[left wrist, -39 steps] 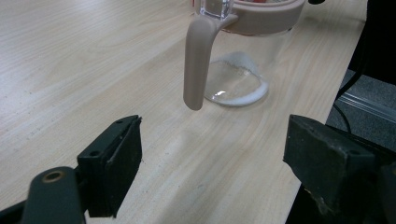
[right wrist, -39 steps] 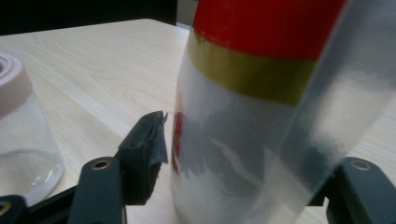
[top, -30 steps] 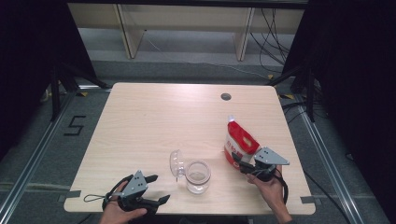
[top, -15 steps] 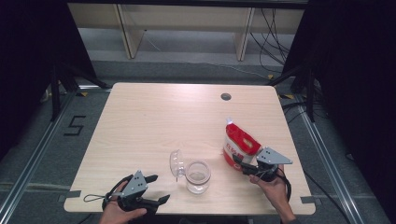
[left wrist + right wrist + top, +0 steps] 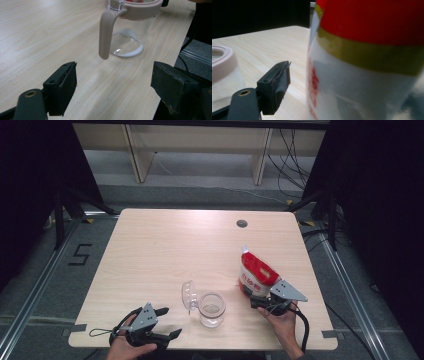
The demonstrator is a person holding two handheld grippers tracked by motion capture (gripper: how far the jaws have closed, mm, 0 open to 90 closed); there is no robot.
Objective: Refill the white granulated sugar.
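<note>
Right gripper (image 5: 261,303) is just spreading its fingers off the red-and-white plastic bag (image 5: 256,276), now standing beside the clear lidded jug (image 5: 212,308); left gripper (image 5: 166,322) is idling released, so pouring looks done.

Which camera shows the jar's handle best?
The left gripper view: the jar's handle hangs large and sharp in front of the clear jar. The high view shows the jar small from above, handle hard to make out. The right gripper view catches just a blurred piece of its rim.

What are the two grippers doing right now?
Left gripper: open, empty.
Right gripper: jaws just opened, bag between them, not squeezed.
</note>
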